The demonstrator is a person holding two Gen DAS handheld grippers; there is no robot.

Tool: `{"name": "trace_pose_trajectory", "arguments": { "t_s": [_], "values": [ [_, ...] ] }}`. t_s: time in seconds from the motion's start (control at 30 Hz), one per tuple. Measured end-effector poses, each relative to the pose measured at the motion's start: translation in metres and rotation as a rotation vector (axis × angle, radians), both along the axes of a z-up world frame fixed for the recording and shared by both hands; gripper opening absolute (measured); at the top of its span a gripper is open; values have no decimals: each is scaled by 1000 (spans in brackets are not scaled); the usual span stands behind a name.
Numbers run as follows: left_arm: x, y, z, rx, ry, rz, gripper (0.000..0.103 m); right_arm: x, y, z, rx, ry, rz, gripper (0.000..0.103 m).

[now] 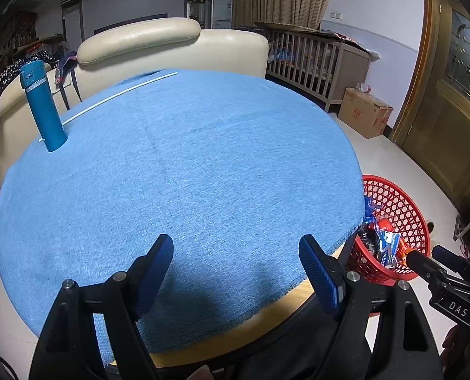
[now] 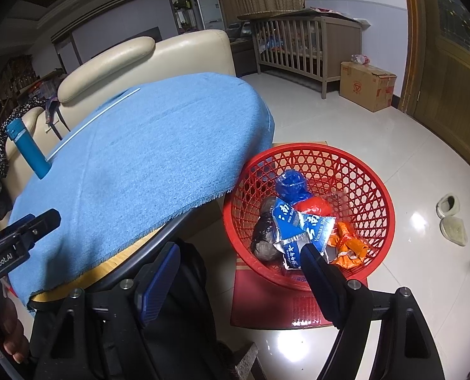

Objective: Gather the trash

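Note:
A red mesh basket (image 2: 346,161) stands on the floor beside the round table, also seen in the left wrist view (image 1: 403,202). It holds several pieces of trash: a blue-and-silver wrapper (image 2: 301,221), a blue bag (image 2: 290,183), a red ball (image 2: 314,205), an orange wrapper (image 2: 349,247) and a dark wad (image 2: 263,231). My right gripper (image 2: 238,253) is open and empty, just above the basket's near rim. My left gripper (image 1: 235,253) is open and empty over the near part of the blue tablecloth (image 1: 187,158).
A teal bottle (image 1: 41,104) stands at the table's far left, with a thin white rod (image 1: 117,98) behind it. A cream sofa (image 1: 171,44), a wooden crib (image 1: 311,60) and a cardboard box (image 1: 365,110) lie beyond. A red mat (image 2: 266,300) lies under the basket.

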State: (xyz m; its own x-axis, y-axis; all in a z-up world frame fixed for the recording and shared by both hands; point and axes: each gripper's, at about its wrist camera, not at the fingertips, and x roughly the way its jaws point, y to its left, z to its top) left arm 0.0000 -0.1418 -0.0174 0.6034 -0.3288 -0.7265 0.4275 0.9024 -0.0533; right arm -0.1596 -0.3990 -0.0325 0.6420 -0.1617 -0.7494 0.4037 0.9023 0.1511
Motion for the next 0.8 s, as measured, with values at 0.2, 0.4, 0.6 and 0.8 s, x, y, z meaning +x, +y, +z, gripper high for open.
{"name": "trace_pose_trajectory", "arguments": {
  "t_s": [0.2,0.4,0.6,0.8],
  "values": [
    [1,0,0,0,0,-1,82,0,0,0,1,1,0,81],
    [0,0,1,3,-2,-6,82,0,0,-1,4,3,-1,81],
    [0,0,1,2,-4,-10,82,0,-1,0,4,3,-2,81],
    [0,0,1,3,-7,-17,82,-1,0,-1,6,4,-3,81]
  ]
}}
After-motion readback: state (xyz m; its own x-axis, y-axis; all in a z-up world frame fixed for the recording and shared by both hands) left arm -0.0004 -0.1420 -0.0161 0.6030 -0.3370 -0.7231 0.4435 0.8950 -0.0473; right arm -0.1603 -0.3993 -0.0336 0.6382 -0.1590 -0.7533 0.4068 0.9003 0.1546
